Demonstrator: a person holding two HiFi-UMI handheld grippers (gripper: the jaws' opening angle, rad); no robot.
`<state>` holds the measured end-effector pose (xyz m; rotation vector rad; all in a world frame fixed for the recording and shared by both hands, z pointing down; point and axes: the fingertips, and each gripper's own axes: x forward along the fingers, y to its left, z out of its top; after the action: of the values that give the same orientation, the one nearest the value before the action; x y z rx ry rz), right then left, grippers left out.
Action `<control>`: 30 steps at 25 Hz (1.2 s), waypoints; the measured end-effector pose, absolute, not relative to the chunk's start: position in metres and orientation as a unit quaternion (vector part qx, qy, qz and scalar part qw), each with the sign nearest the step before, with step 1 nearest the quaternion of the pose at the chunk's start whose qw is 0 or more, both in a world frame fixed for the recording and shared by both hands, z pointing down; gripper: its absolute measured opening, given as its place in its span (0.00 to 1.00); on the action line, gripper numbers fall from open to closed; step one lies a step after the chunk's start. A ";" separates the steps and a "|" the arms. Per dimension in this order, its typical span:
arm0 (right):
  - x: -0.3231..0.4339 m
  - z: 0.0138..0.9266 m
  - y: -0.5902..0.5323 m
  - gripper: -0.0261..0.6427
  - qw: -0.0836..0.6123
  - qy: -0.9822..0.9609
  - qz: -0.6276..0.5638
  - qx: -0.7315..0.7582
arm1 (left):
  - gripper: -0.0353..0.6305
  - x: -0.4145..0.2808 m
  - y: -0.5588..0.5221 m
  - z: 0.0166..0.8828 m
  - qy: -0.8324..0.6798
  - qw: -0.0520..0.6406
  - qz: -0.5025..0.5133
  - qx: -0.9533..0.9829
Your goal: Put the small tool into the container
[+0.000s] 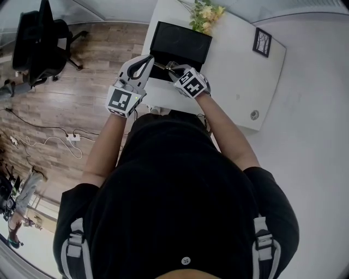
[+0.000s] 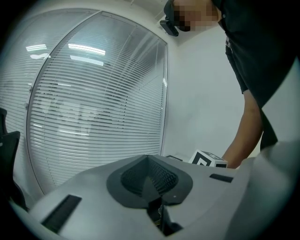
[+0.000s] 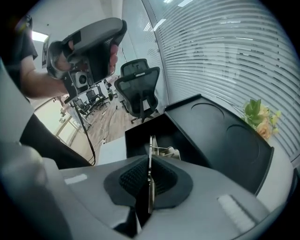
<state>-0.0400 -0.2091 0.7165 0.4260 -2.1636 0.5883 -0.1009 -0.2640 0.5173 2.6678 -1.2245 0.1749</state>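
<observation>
A thin flat metal tool [image 3: 151,154] stands on edge between the jaws of my right gripper [image 3: 149,176], which is shut on it. Its tip points into the open black container [image 3: 140,138], whose lid [image 3: 225,136] leans back to the right. A pale object [image 3: 168,152] lies inside. In the head view, my right gripper [image 1: 170,67] hovers at the container's [image 1: 180,41] near edge. My left gripper [image 1: 150,60] is raised just to its left, shut, with nothing seen between its pads [image 2: 159,178]. It faces the window blinds.
The container sits on a white table [image 1: 234,71] with yellow flowers [image 1: 206,13] behind it, a small framed picture [image 1: 262,42] and a round knob [image 1: 254,114] to the right. A black office chair [image 1: 41,43] and cables [image 1: 65,136] are on the wooden floor at left.
</observation>
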 end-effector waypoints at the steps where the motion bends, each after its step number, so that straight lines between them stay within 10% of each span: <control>1: -0.040 0.719 -0.209 0.08 0.420 -0.861 0.233 0.168 | 0.06 -0.101 -0.263 0.518 -0.414 0.102 0.059 0.903; 30: -0.018 0.708 -0.236 0.10 0.427 -0.850 0.218 0.219 | 0.06 -0.103 -0.264 0.514 -0.417 0.099 0.065 0.901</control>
<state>-0.0180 -0.2364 0.7083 0.5468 -2.1226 0.5450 -0.1032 -0.2640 0.5144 2.6644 -1.2347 0.1913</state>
